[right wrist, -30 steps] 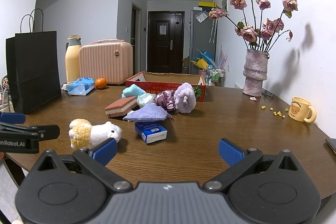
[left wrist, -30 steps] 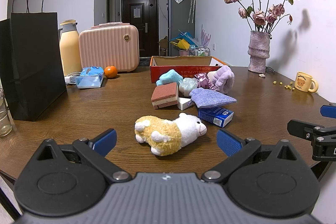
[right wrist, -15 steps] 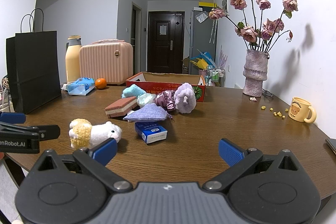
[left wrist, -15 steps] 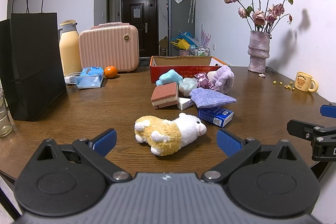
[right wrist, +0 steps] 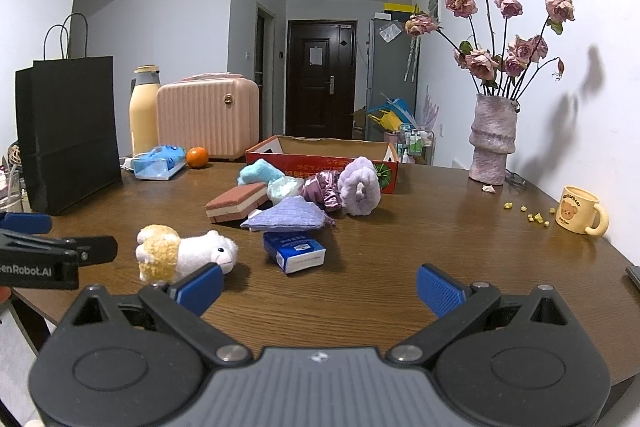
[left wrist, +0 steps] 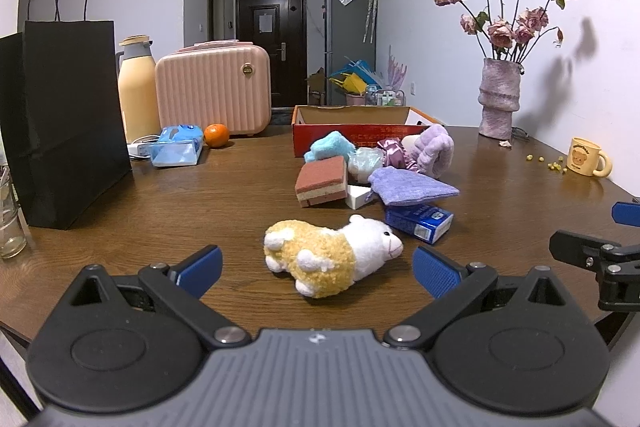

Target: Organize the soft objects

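Brown wood, left wrist view: the table (left wrist: 192, 203) carries every soft thing; none is visibly in the red box (left wrist: 360, 125).
Left gripper (left wrist: 316, 269): jaws spread wide, empty, aimed at the plush sheep (left wrist: 332, 255) lying on its side just ahead.
Pile: sponge (left wrist: 322, 181), purple pouch (left wrist: 412, 185) and teal cloth (left wrist: 330, 145) heaped in front of the box.
Right wrist view: right gripper (right wrist: 320, 285) also wide open, holding nothing, over bare table (right wrist: 440, 239).
Box interior (right wrist: 332, 145): hidden from here.
Progress: apparently unstarted; everything seems left to sort.
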### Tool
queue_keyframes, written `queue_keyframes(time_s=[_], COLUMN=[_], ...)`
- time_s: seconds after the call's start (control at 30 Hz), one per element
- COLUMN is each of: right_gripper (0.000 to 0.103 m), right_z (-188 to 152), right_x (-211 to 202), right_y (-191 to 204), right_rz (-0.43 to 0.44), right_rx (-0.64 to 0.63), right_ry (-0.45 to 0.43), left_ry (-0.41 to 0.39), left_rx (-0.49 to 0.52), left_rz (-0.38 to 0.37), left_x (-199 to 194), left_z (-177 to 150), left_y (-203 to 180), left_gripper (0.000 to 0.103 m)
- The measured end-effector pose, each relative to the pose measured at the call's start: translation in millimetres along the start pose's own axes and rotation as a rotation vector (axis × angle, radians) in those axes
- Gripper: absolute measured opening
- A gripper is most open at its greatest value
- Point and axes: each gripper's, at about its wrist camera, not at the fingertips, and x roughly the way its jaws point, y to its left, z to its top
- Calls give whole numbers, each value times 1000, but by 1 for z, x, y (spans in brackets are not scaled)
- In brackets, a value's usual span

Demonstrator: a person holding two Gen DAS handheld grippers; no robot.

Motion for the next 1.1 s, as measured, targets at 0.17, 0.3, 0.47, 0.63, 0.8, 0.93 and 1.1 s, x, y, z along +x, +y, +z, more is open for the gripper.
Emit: queue_keyframes(time_s=[0.17,0.3,0.47,0.63,0.8,0.93,1.1], right_gripper=[103,103,103,103,103,103,103], right_z=[2,3,3,4,5,6,7], right_x=[8,17,30,43,55,64,76], right_y=[2,7,13,18,18,16,13], right_rz=[13,32,45,52,51,40,27], right_rx=[-4,-14,-22,-30,-30,-25,-15], right_ry=[7,18,35,55,69,85,98], left_ry=[2,20,41,57,76,91,103], left_rx=[-6,-15,-21,-25,-22,-26,-24], left_rz=[19,32,40,38,23,10,6], left_x=[4,13,24,35,49,61,77], left_z=[1,0,-1,-1,0,3,10], left_y=[9,16,21,25,24,25,24], left_gripper=[103,103,103,103,103,103,103])
